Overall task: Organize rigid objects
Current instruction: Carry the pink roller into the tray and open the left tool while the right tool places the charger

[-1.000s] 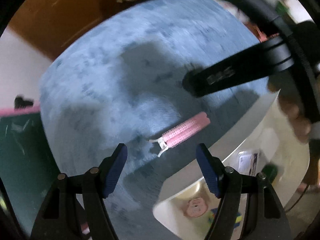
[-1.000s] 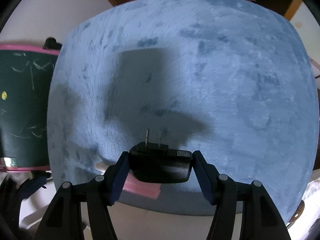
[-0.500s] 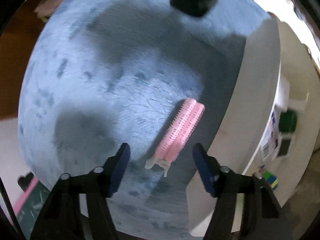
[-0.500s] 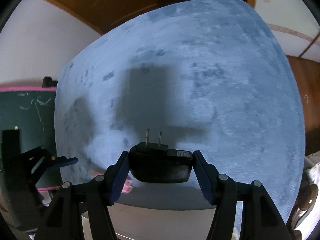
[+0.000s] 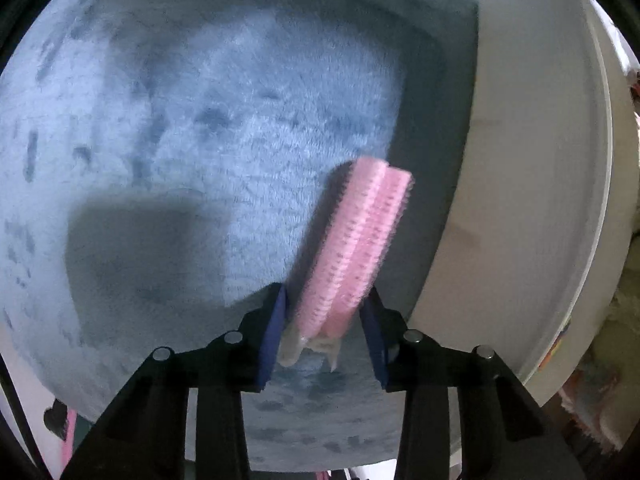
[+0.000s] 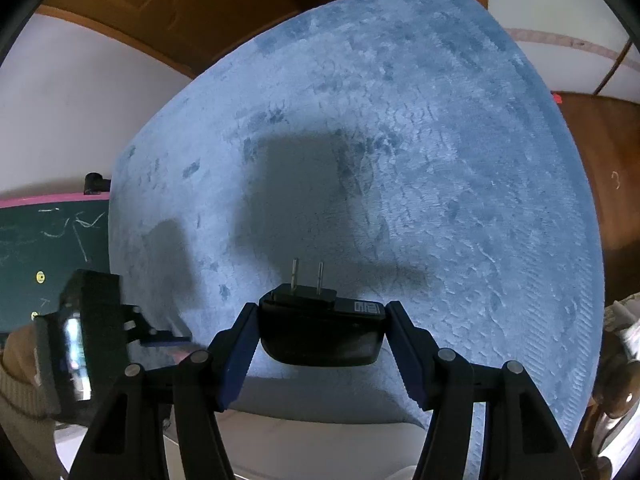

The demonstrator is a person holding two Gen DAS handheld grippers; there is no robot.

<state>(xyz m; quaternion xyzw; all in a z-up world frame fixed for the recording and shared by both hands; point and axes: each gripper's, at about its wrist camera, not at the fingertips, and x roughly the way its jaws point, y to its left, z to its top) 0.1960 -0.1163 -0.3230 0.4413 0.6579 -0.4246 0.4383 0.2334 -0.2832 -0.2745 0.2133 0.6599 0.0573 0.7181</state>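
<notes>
Between the blue pads of the left gripper [image 5: 325,322], closest to its camera, lies the near end of a pink hair roller [image 5: 354,252], with a pale clip part just below the fingertips. The jaws have just been closing around it, and both pads now seem to touch its sides, so I judge that it is clamped, though the roller still rests on the blue plush mat [image 5: 208,128] and is not yet lifted. The rest of the roller points away from the camera, toward a white board edge [image 5: 532,184] that runs just beside it on the right. In the right wrist view, the right gripper [image 6: 318,330] is closed on a black plug adapter [image 6: 320,330], holding it by its two short sides with the two metal prongs pointing forward, above the same mat. Further to the left in that view the left gripper's body [image 6: 92,332] is low on the mat, and behind it stands a green chalkboard with a pink frame [image 6: 44,240]. The step in hand appears to be the picking of the roller while the adapter waits in the other hand. The next move calls for a straight lift without squeezing harder, because the roller is light and bristly and may twist between the pads; where the two things should go, the pictures do not show.
</notes>
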